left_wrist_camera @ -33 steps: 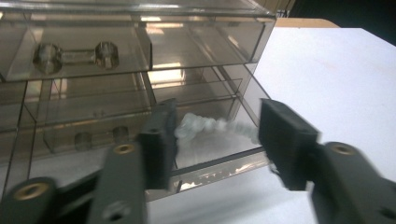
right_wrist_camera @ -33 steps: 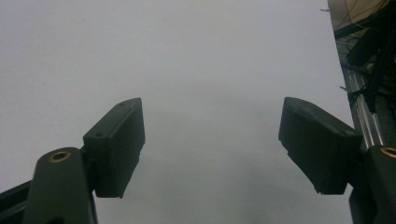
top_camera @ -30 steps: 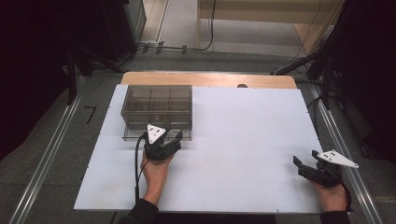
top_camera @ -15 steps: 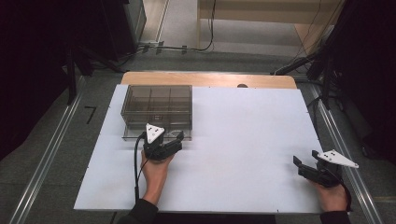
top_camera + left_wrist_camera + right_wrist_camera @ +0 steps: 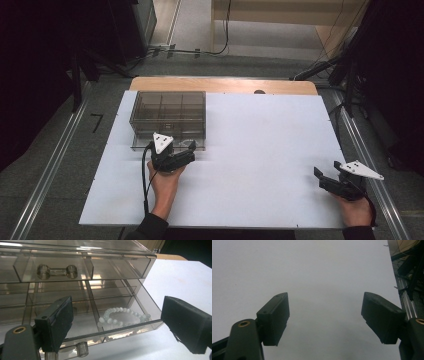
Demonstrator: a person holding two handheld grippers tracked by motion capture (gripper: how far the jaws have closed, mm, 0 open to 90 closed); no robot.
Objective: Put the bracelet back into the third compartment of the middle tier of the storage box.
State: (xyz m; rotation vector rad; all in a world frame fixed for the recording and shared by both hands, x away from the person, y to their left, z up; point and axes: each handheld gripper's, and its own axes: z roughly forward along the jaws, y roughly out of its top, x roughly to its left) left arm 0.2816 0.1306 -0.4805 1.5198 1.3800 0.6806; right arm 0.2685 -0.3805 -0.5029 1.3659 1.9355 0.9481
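Smoky plastic drawer box (image 5: 168, 118), lower drawer (image 5: 120, 320) open, pale bead bracelet (image 5: 122, 316) inside

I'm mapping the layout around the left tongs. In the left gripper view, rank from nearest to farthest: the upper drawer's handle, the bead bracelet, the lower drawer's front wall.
1. Lower drawer's front wall: pulled out, running between the open left tongs.
2. Bead bracelet: just behind that wall, in the right compartment.
3. Upper drawer's handle: higher up, toward the left, on the closed drawer.
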